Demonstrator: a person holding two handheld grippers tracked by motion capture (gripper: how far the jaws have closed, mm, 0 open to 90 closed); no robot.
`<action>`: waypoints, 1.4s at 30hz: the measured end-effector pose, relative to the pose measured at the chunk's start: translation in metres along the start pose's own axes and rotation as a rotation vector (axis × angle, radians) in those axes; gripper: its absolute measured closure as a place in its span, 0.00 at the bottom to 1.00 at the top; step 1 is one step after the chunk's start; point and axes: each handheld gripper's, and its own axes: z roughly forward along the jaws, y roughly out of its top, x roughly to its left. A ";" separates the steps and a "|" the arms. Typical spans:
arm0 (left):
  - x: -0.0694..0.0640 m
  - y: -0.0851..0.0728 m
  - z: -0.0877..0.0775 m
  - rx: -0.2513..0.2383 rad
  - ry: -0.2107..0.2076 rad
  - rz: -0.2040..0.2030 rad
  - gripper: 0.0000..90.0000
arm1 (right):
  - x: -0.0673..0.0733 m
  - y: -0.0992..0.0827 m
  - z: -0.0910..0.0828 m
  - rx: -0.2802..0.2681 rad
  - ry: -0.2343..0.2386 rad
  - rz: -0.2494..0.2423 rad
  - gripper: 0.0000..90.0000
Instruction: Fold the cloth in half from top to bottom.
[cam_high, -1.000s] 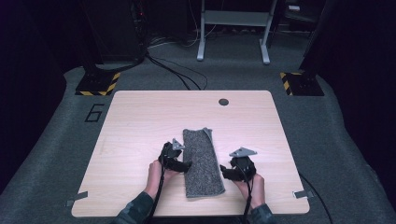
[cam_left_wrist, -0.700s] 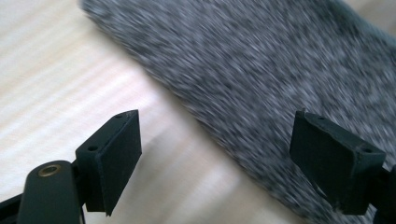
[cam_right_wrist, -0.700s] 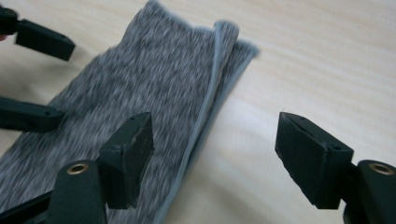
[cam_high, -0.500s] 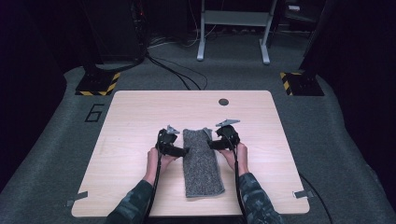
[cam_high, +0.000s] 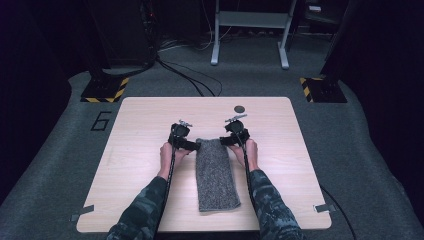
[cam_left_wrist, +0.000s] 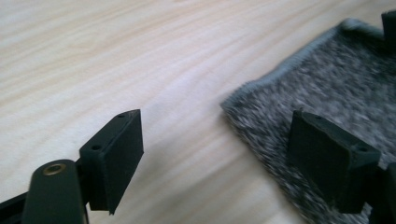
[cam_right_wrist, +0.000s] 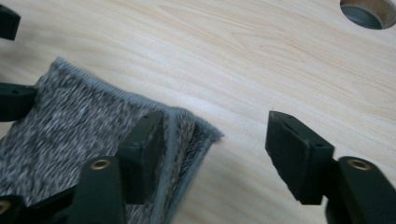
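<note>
A grey knitted towel, folded into a long strip, lies along the middle of the wooden table. My left gripper stands open at the towel's far left corner. In the left gripper view that gripper straddles the towel's edge, one jaw over bare wood and the other over the cloth. My right gripper is open at the far right corner. Its jaws have just been closing, and in the right gripper view this gripper has the layered corner of the towel between them, unpinched.
A round cable hole sits in the table beyond the right gripper, and the hole is close in the right gripper view. Tape marks lie at the near table corners. Yellow-black striped bases and cables are on the floor behind.
Both hands slid away from the person along the towel's sides, from its middle and near right side to its far corners. The towel has not moved.
</note>
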 end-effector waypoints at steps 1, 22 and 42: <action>0.001 0.000 0.001 0.005 0.004 -0.002 0.21 | -0.004 0.003 0.002 0.007 -0.003 0.005 0.43; -0.011 0.011 0.017 0.013 -0.030 0.121 0.73 | -0.007 -0.003 0.022 0.068 0.071 -0.001 0.87; -0.019 0.016 0.014 -0.041 -0.041 0.131 0.95 | -0.005 -0.010 0.010 -0.020 0.055 0.011 0.97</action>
